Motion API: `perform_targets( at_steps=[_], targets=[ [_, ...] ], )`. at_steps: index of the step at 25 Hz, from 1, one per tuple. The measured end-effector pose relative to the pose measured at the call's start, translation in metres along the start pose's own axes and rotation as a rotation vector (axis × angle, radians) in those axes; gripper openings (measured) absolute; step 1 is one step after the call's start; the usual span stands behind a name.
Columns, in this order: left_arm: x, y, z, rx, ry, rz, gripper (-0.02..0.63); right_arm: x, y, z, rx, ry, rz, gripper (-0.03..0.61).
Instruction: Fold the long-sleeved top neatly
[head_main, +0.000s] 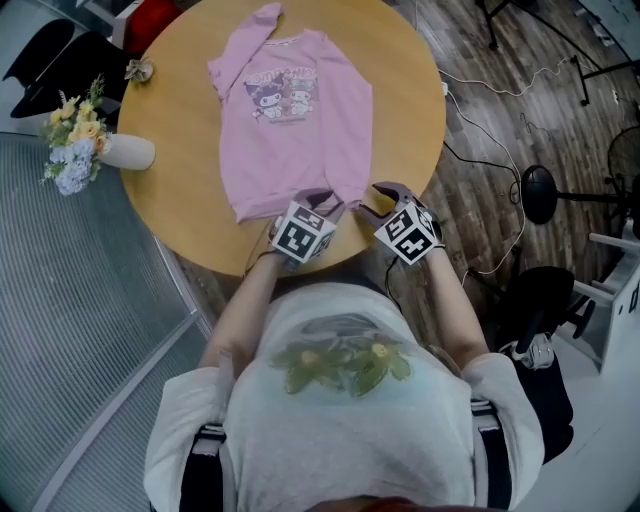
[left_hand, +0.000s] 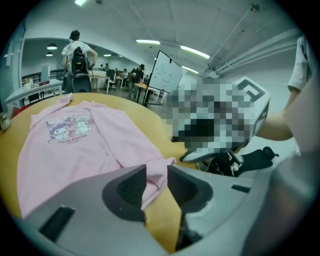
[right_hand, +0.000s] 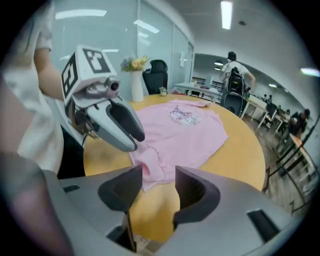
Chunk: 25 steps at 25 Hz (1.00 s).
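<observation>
A pink long-sleeved top (head_main: 295, 130) with a cartoon print lies spread on the round wooden table (head_main: 180, 200), collar away from me and hem toward the front edge. Its near right hem corner (right_hand: 150, 167) is bunched up. My left gripper (head_main: 322, 204) hovers over that corner with its jaws apart; pink cloth (left_hand: 156, 175) shows in the gap, and the pads do not press it. My right gripper (head_main: 380, 198) is beside it at the table's edge, jaws wide with nothing gripped. The left gripper's fingers (right_hand: 122, 127) reach over the bunched corner in the right gripper view.
A white vase of flowers (head_main: 85, 145) lies at the table's left edge, with a small trinket (head_main: 138, 70) farther back. Cables (head_main: 490, 120) and black stands (head_main: 540, 195) are on the wooden floor to the right. People stand far off in the office.
</observation>
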<state>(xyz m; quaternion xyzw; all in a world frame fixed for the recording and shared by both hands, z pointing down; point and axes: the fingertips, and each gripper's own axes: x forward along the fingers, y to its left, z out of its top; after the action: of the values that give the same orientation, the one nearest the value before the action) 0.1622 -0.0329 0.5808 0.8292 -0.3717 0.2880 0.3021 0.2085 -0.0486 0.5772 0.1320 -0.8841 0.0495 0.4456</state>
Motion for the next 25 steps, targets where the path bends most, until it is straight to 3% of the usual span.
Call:
perform_targets(
  at_steps=[3, 8, 11, 15, 19, 25],
  targets=[
    [-0.024, 0.015, 0.034, -0.020, -0.100, 0.042, 0.112, -0.016, -0.013, 0.035, 0.081, -0.126, 0.016, 0.198],
    [-0.069, 0.065, 0.080, -0.043, -0.221, 0.169, 0.112, -0.020, -0.040, 0.093, 0.085, -0.263, 0.017, 0.198],
    [-0.096, 0.093, 0.093, -0.036, -0.229, 0.251, 0.117, -0.012, -0.055, 0.127, 0.082, -0.328, 0.018, 0.198],
    [-0.129, 0.123, 0.102, -0.045, -0.233, 0.336, 0.181, 0.000, -0.070, 0.164, 0.104, -0.391, 0.014, 0.198],
    [-0.160, 0.162, 0.107, -0.068, -0.254, 0.443, 0.222, 0.018, -0.079, 0.183, 0.123, -0.391, 0.025, 0.198],
    [-0.185, 0.215, 0.111, -0.065, -0.238, 0.544, 0.222, 0.041, -0.085, 0.199, 0.133, -0.375, 0.053, 0.198]
  ],
)
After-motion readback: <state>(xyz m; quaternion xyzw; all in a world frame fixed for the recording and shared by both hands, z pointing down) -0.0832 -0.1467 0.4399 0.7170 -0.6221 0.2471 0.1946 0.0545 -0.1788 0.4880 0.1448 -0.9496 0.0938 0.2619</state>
